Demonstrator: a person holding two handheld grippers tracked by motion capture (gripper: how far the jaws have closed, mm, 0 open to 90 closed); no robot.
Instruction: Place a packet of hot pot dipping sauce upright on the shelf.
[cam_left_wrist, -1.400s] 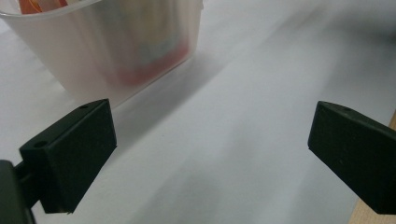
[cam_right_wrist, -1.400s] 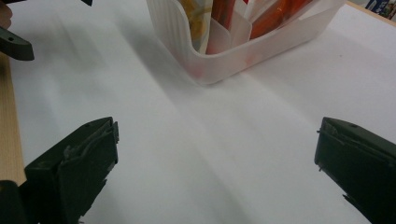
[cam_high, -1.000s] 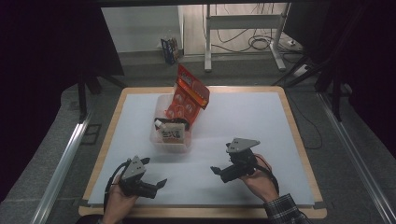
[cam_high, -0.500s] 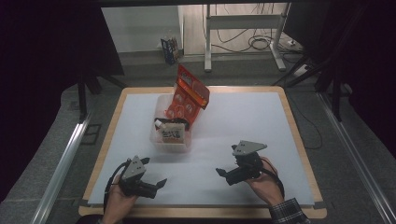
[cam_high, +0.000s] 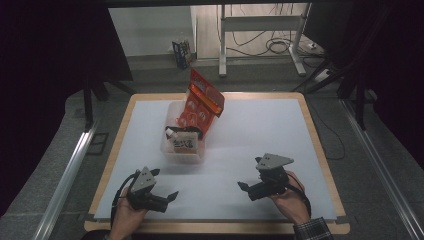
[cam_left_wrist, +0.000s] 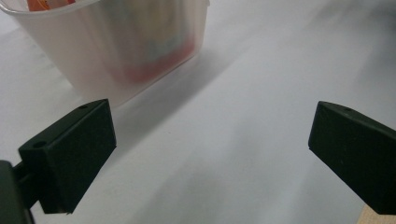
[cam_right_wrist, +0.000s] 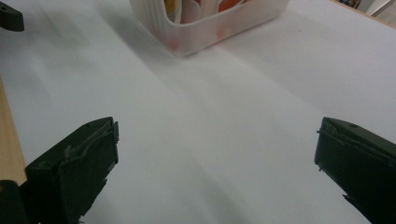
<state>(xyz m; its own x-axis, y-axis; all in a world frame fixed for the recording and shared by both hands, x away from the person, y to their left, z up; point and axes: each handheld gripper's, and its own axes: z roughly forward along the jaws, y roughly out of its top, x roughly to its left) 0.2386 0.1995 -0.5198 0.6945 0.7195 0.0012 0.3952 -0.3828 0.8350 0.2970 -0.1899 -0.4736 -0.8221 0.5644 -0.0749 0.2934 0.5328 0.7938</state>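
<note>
My left tool (cam_high: 169, 196) rests low near the front edge of the table (cam_high: 260, 130), jaws spread wide and holding nothing. My right tool (cam_high: 246, 187) hovers at the front right, also wide open and empty. The clear plastic tub (cam_high: 181, 147) sits beyond them, left of centre, with an orange snack bag (cam_high: 205, 100) leaning out of it

Black tongs (cam_high: 172, 196), grey triangular plates, black cables, plaid cuff (cam_high: 312, 230)
</note>
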